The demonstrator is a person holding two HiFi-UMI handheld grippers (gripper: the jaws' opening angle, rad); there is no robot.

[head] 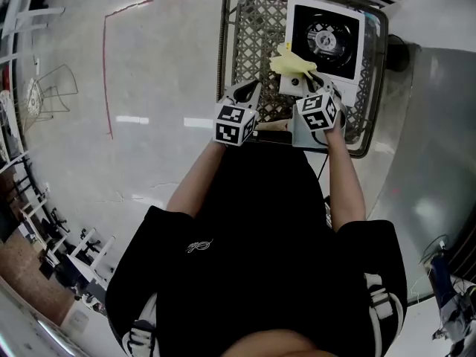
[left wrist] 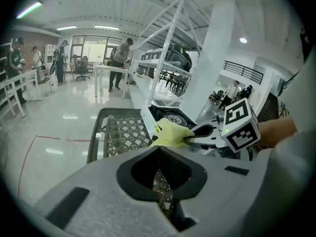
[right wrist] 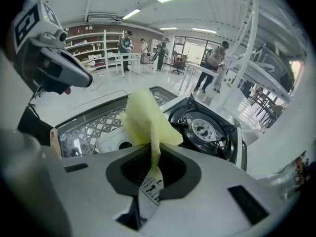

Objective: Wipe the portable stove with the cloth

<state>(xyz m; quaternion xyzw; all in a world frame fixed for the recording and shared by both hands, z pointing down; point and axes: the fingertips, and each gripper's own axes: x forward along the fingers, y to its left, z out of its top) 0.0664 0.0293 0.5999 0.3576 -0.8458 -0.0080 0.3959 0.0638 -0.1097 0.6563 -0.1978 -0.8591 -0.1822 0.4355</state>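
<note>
Right tongs are clamped on the yellow cloth, which I hold over the near left corner of the portable stove. Stove sits at the wire basket's right edge. My left tongs are together, empty.

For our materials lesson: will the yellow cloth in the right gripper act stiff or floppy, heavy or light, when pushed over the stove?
Probably floppy: the yellow cloth bunches in folds above the pinch of the right gripper. Likely light, since one pinched edge carries it. It may snag on the raised burner of the portable stove.
</note>
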